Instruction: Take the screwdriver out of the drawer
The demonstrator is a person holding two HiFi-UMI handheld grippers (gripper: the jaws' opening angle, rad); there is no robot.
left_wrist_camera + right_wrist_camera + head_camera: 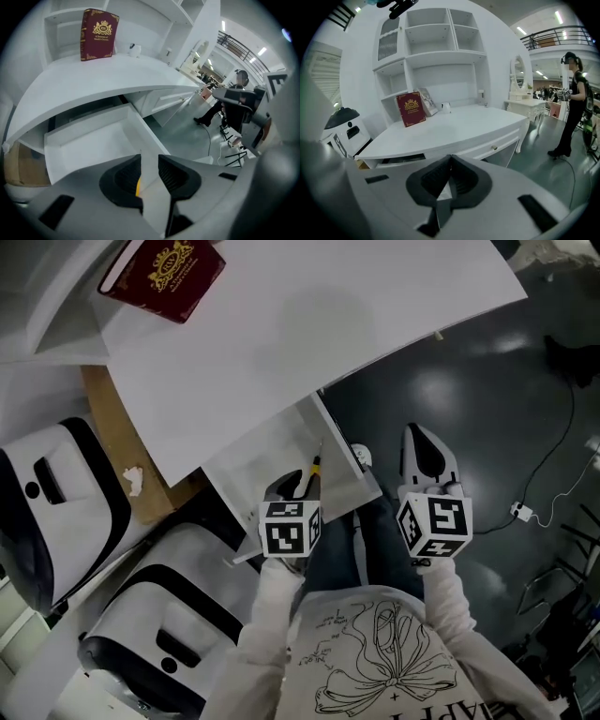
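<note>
The white desk's drawer stands pulled out, and its pale inside fills the left gripper view. A screwdriver with a yellow and black handle lies in it along the right wall. My left gripper hangs right over the screwdriver's near end, pointing steeply down. Its jaws are open, and a yellow sliver of the screwdriver shows low in the gap by the left pad. My right gripper is out past the drawer's right side, above the dark floor. It is shut, tips together, with nothing between them.
A red book stands on the desktop at the back. Two white and black chairs and a cardboard box crowd the left. A cable runs over the floor at right. A person stands far off.
</note>
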